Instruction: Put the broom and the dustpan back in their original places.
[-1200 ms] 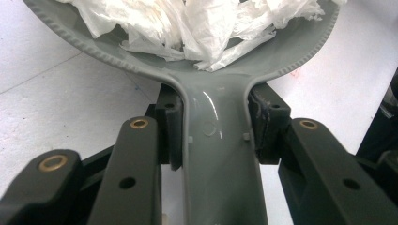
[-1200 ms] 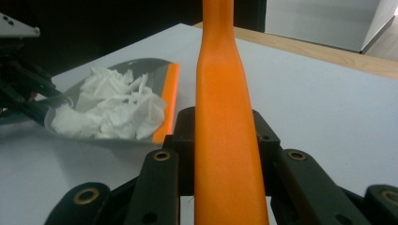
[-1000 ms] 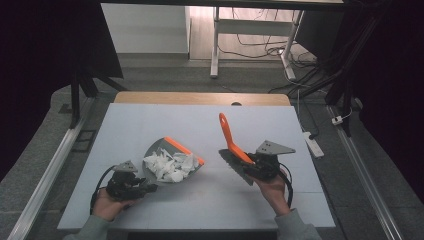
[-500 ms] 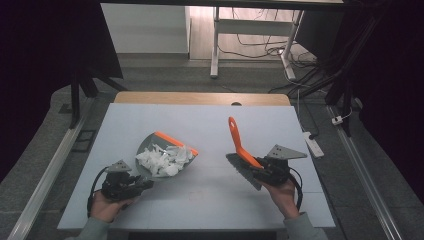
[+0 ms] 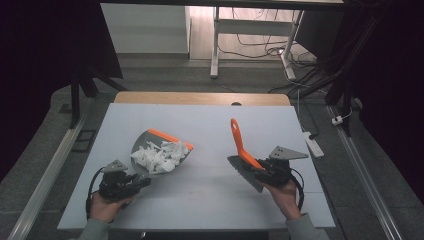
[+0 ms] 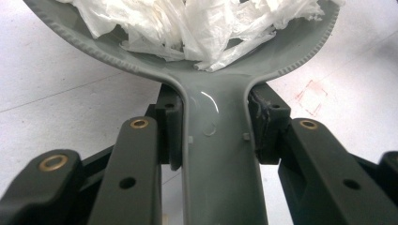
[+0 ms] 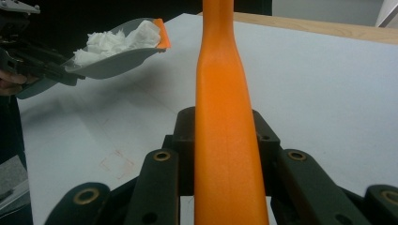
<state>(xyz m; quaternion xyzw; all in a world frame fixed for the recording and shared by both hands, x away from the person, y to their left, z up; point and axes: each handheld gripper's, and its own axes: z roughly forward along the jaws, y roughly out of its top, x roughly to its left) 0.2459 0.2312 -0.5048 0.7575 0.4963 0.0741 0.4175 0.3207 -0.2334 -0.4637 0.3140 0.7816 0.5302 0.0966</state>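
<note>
My left gripper (image 5: pixel 142 181) is clamped on the handle of the grey dustpan (image 5: pixel 150 145), which I'm holding off the white table (image 5: pixel 210 200) at its left side, loaded with crumpled white tissue (image 5: pixel 161 156). My right gripper (image 5: pixel 257 172) is clamped on the orange-handled brush (image 5: pixel 239 141), handle pointing up and away, bristles low near the table, well apart from the pan.

Left gripper (image 5: pixel 142 181) with grey dustpan (image 5: pixel 161 152) drifted toward the table's (image 5: pixel 210 125) left edge; pan mouth and orange lip now aim more at the far edge. Shredded white paper (image 5: pixel 160 156) sits more spread inside the pan. Right gripper (image 5: pixel 257 172) shifted toward the right edge and slightly nearer the person; orange brush (image 5: pixel 242 147) handle now stands steeper, tip leaning left.
</note>
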